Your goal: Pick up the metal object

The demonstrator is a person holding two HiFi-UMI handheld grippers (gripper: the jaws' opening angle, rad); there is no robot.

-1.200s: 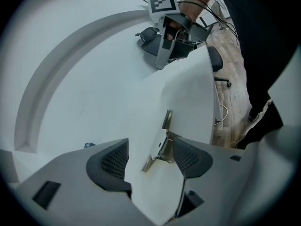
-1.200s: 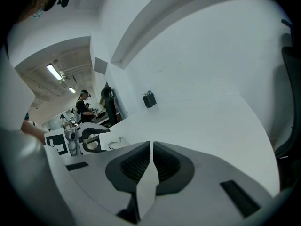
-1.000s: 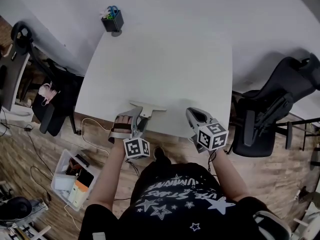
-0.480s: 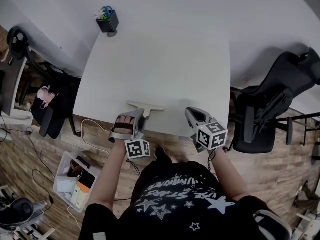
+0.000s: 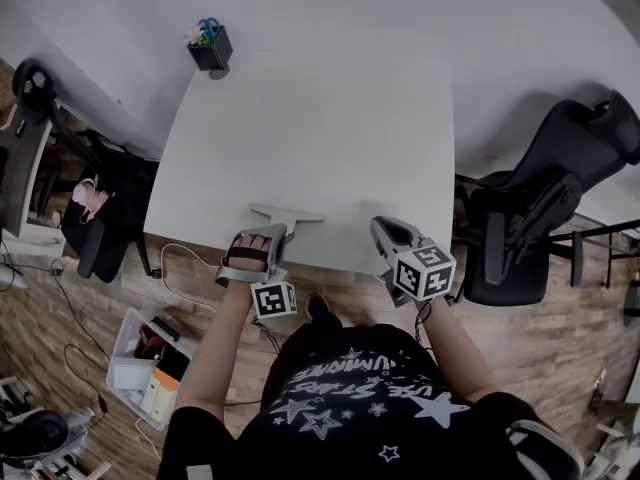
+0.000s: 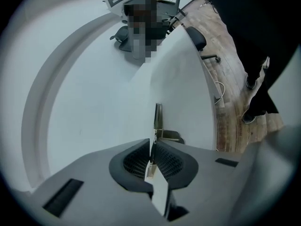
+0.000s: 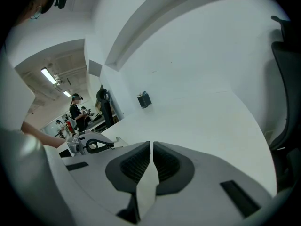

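Observation:
The metal object (image 5: pixel 287 215), a thin T-shaped piece, lies flat near the front edge of the white table (image 5: pixel 320 118). My left gripper (image 5: pixel 279 241) has its jaws closing on the stem. In the left gripper view the thin metal strip (image 6: pixel 158 119) runs back between the ribbed pads (image 6: pixel 136 160), which press on it at the left gripper (image 6: pixel 151 150). My right gripper (image 5: pixel 386 231) hovers at the table's front edge to the right, about a hand's width from the piece. Its jaws are shut with nothing between them at the right gripper (image 7: pixel 151 147).
A black pen holder (image 5: pixel 212 46) stands at the table's far left corner. A black office chair (image 5: pixel 545 208) is right of the table, another chair (image 5: pixel 95 218) left. A box of items (image 5: pixel 145 353) and cables sit on the wooden floor. People stand in a room behind (image 7: pixel 75 112).
The left gripper's jaws have come together around the metal object's stem. The head view has shifted slightly; both grippers stay in place.

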